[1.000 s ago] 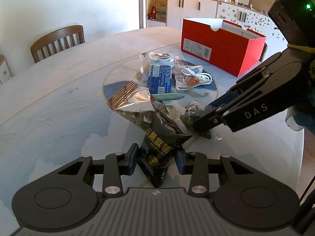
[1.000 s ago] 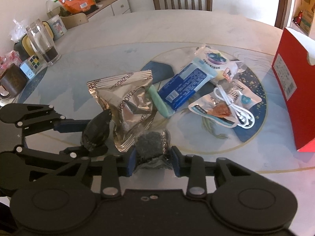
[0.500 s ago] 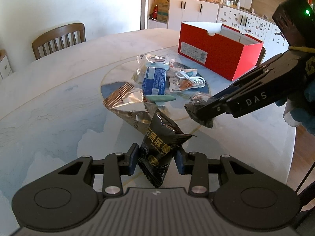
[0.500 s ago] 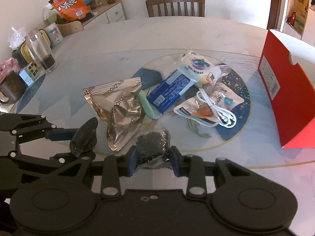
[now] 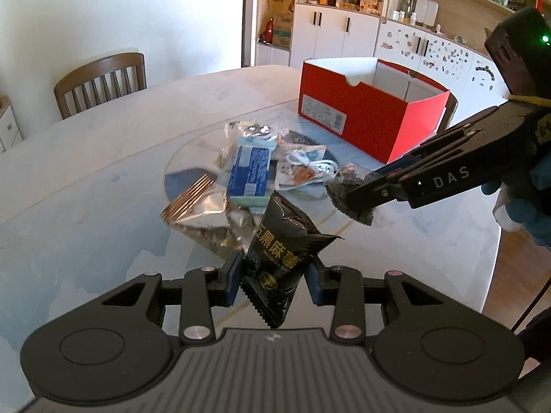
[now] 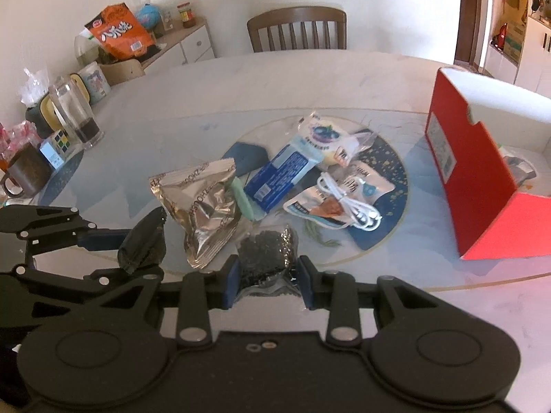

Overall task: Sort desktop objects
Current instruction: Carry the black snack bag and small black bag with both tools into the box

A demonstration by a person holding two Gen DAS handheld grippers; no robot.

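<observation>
Between the left gripper's point(image 5: 274, 281) clamped fingers: black packet point(image 5: 280, 254), pinyin "WU HEI MA SHU"; right gripper point(image 6: 267, 279), lettered "DAS", pinches clear packet point(image 6: 267, 258).

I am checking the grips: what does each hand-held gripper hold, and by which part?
Left hand-held gripper: black packet, by its lower end. Right hand-held gripper: clear packet of dark bits, by its lower sides.

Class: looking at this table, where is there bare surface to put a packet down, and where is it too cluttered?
Bare: the pale table between the wooden chair and the snack pile, and the strip between the pile and the red box. Crowded: the centre, around the silver packet, blue packet and white cable.
</observation>
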